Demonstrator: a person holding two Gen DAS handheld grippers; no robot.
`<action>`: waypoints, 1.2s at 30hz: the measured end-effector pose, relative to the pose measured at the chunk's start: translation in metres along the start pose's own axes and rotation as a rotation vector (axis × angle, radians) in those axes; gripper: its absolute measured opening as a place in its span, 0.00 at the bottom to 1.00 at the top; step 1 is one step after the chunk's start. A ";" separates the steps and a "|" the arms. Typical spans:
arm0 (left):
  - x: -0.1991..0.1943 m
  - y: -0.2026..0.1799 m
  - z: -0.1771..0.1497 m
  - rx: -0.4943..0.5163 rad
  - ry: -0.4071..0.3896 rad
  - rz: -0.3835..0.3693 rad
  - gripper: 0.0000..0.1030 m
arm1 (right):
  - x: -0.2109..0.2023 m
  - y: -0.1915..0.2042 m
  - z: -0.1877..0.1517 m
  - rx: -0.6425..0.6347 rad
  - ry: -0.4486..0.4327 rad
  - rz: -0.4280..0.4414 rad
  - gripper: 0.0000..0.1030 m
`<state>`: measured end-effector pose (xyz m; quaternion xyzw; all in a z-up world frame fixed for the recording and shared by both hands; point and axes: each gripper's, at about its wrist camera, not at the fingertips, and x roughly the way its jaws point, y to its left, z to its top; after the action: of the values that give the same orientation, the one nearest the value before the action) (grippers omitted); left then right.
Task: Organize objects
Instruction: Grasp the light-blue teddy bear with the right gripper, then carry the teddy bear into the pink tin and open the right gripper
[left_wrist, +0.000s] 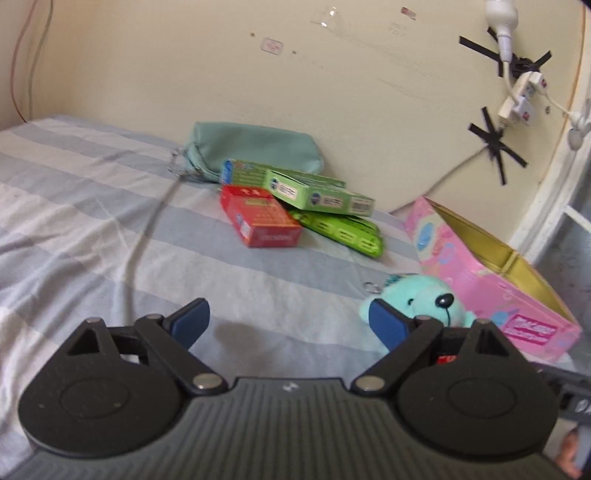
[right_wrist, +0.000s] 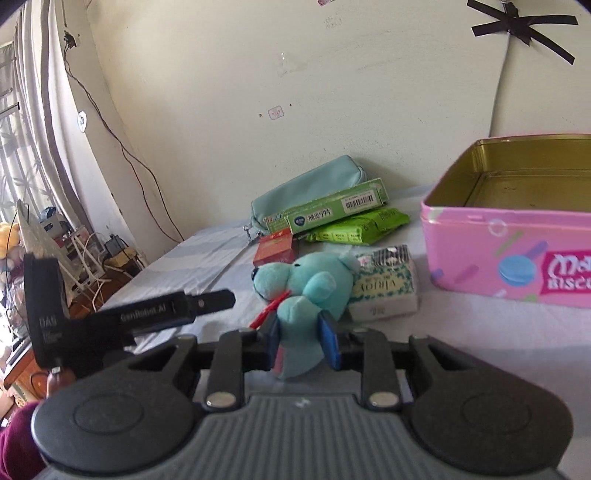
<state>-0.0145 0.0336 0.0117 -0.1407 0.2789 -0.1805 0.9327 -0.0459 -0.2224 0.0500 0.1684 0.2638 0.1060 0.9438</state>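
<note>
Teal plush bear (right_wrist: 306, 291) is in my right tool (right_wrist: 303, 341), the blue pads (right_wrist: 330, 341) pinched together on its lower body, lifted a little above the striped bed (left_wrist: 74, 192). My left tool (left_wrist: 290, 323) hangs with its fingers spread wide and nothing between them; the bear's face peeks past its right pad (left_wrist: 388, 323). Just behind the bear lies a patterned tissue pack (right_wrist: 388, 284). The open pink biscuit tin (right_wrist: 509, 251) sits to the right, its gold inside showing. Farther back, near the wall, a red box (left_wrist: 260, 221), a green box (left_wrist: 317, 192) and a green packet (left_wrist: 347, 232) are heaped against a teal pouch (left_wrist: 255, 147).
</note>
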 end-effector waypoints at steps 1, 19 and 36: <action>-0.001 -0.001 -0.001 -0.025 0.031 -0.074 0.91 | -0.003 0.001 -0.006 -0.022 0.004 -0.024 0.23; 0.003 -0.052 -0.008 0.062 0.181 -0.281 0.58 | -0.002 0.003 -0.014 -0.187 0.023 -0.087 0.55; 0.012 -0.055 -0.014 0.058 0.235 -0.303 0.31 | 0.017 -0.041 0.011 0.108 0.043 0.145 0.28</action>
<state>-0.0273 -0.0226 0.0153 -0.1321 0.3562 -0.3417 0.8596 -0.0212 -0.2585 0.0353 0.2352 0.2765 0.1631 0.9174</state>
